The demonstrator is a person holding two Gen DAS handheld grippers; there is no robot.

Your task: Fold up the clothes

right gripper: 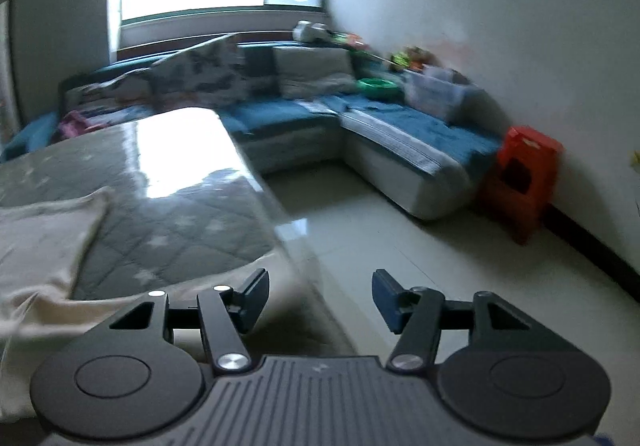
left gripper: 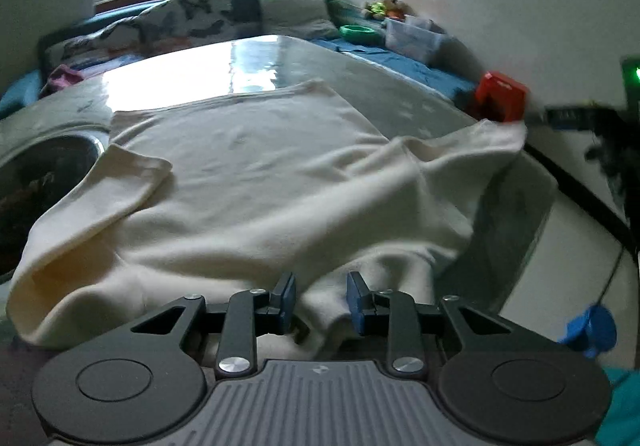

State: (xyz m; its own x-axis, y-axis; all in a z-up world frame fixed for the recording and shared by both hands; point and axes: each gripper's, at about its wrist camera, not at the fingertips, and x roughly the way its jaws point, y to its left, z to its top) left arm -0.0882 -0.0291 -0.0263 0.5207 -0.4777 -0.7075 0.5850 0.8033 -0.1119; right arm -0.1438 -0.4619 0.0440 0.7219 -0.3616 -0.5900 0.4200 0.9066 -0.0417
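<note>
A cream garment (left gripper: 256, 182) lies spread on the grey quilted table (left gripper: 304, 58), with one sleeve (left gripper: 116, 182) folded over at the left. Its right side (left gripper: 472, 150) is raised off the table and casts a shadow beneath. My left gripper (left gripper: 321, 300) hovers at the near hem, partly open, and a ridge of the fabric lies between its blue pads. My right gripper (right gripper: 320, 296) stands wide open over the table's right edge and the floor, holding nothing. The cream garment (right gripper: 44, 238) sits to its left.
A blue and white corner sofa (right gripper: 400, 142) with cushions, a green bowl (right gripper: 378, 84) and a clear box (right gripper: 436, 92) runs along the back and right wall. A red stool (right gripper: 524, 174) stands by the wall. A metal bowl (left gripper: 44, 174) sits left of the table.
</note>
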